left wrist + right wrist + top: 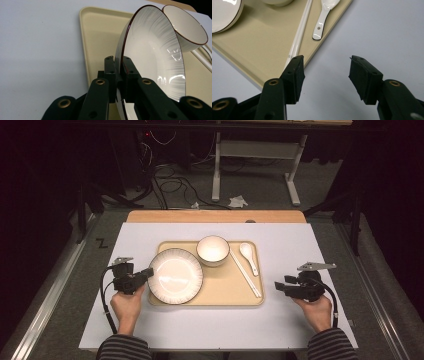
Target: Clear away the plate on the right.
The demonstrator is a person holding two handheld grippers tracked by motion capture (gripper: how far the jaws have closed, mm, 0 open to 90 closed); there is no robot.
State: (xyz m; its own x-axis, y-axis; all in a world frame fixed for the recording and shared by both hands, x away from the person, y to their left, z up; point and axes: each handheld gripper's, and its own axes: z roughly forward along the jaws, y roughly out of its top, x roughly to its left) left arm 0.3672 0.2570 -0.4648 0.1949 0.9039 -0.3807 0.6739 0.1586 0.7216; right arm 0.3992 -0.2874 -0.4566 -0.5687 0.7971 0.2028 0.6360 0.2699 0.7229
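A white table [210, 325] bears one beige tray [225, 295], apparently lying flat.

Bowl [213, 250] crowds plate [175, 275]; tray's [225, 297] front bare.

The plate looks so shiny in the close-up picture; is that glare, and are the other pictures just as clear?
In the left gripper view, yes: the plate carries bright glare streaks from lights overhead. In the high view the table is well lit while the room behind is nearly black. In the right gripper view the jaws are sharp and the spoon stays fairly clear.
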